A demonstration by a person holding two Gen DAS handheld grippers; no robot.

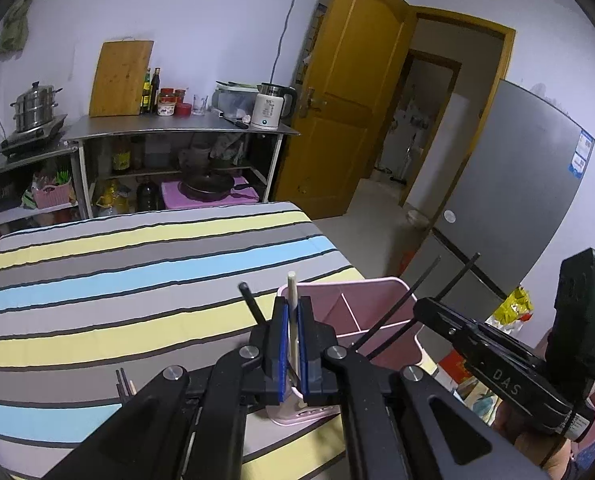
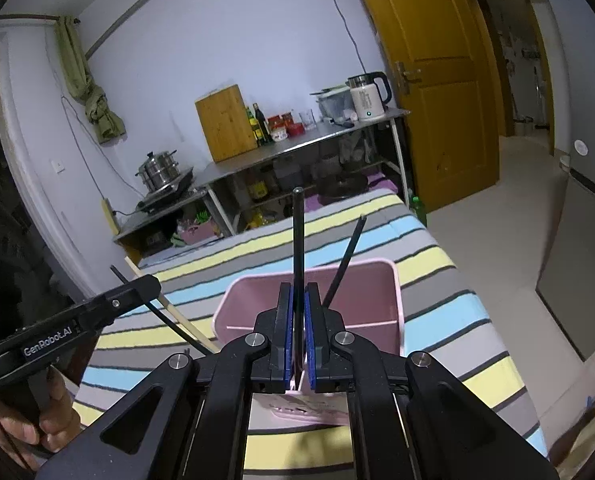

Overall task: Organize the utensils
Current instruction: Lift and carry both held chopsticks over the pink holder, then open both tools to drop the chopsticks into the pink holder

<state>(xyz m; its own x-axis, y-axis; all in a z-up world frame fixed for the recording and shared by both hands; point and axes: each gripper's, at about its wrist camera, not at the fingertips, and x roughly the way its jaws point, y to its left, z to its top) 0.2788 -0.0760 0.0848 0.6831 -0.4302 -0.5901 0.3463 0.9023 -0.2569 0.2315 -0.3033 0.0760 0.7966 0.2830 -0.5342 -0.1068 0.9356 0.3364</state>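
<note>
Dim, bluish indoor light, soft shadows, sharp focus, heavy fisheye bending, black vignetted corners.

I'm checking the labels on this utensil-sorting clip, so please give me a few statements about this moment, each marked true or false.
1. The left gripper is shut on a pale chopstick. True.
2. The right gripper is open and holds nothing. False: it is shut on a black chopstick.
3. The pink utensil holder stands on a striped cloth. True.
4. The holder has no divider inside. False: a partition splits it into compartments.
5. The wooden door behind is closed. False: it stands open onto a hallway.
</note>
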